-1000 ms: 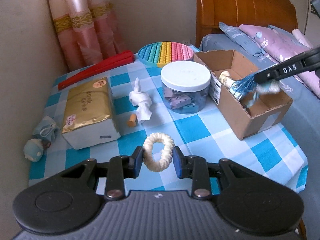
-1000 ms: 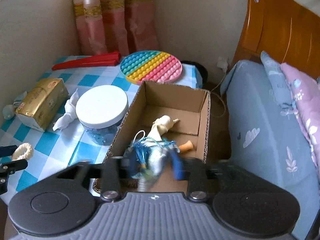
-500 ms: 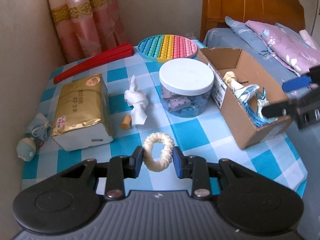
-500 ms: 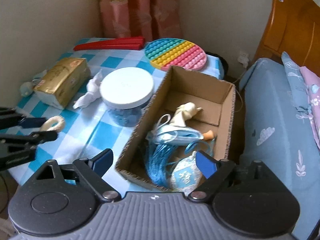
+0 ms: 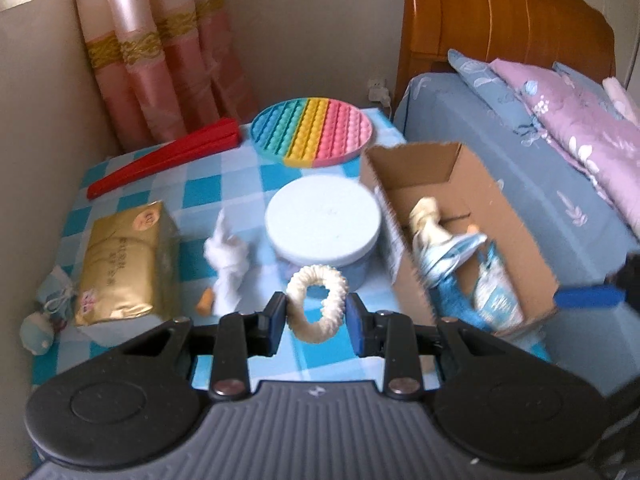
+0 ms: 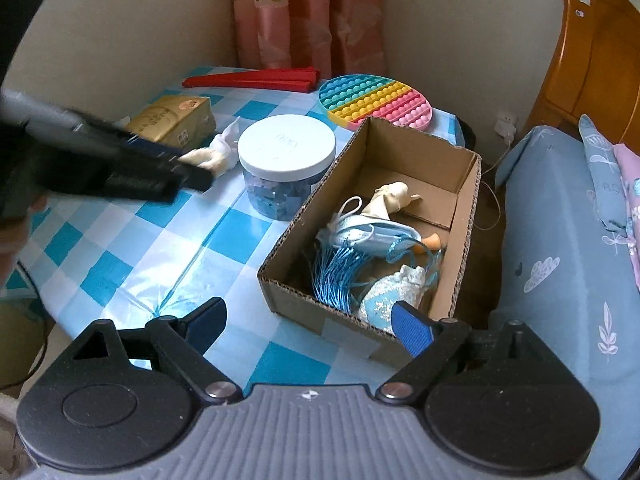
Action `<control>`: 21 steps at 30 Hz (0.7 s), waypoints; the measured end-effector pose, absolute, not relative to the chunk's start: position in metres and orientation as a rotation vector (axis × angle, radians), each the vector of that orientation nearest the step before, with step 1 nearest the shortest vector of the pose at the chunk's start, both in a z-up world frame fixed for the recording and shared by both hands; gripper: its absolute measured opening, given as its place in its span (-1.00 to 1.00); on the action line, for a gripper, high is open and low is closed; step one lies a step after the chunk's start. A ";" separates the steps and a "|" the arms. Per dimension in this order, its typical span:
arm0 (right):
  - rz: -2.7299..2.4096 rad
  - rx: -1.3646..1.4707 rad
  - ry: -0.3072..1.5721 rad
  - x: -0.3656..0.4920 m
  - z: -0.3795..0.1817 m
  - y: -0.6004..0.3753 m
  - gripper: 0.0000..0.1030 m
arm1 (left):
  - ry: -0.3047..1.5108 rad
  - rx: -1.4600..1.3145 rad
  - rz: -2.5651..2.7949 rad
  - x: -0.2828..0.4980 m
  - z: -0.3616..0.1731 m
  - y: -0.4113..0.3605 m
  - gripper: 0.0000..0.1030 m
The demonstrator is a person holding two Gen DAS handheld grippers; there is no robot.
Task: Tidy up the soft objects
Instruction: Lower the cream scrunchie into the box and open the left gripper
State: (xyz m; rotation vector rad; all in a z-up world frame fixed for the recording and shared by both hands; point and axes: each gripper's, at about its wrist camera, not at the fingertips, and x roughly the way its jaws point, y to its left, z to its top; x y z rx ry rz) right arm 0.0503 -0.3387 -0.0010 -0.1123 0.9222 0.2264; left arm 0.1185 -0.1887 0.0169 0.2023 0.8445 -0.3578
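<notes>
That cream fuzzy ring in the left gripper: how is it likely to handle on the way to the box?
The cream ring looks plush and light, and probably floppy: it bulges unevenly between the fingers of the left gripper. The fuzzy surface likely resists slipping. Dropped into the cardboard box, it should settle rather than roll.

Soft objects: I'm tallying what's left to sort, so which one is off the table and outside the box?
The cream fuzzy hair scrunchie, pinched in the left hand-held gripper; the white cloth lies on the table.
</notes>
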 end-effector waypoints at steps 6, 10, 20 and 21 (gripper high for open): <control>0.240 -0.090 0.904 0.043 -0.001 -0.349 0.79 | 0.844 0.176 -0.383 0.124 0.026 -0.217 -0.41; 0.246 -0.080 0.899 0.039 -0.002 -0.353 0.79 | 0.843 0.166 -0.398 0.131 0.031 -0.238 -0.41; 0.247 -0.039 0.898 0.035 -0.006 -0.365 0.79 | 0.879 0.144 -0.434 0.171 0.033 -0.295 -0.41; 0.247 -0.035 0.898 0.035 -0.007 -0.366 0.80 | 0.883 0.140 -0.435 0.175 0.031 -0.299 -0.41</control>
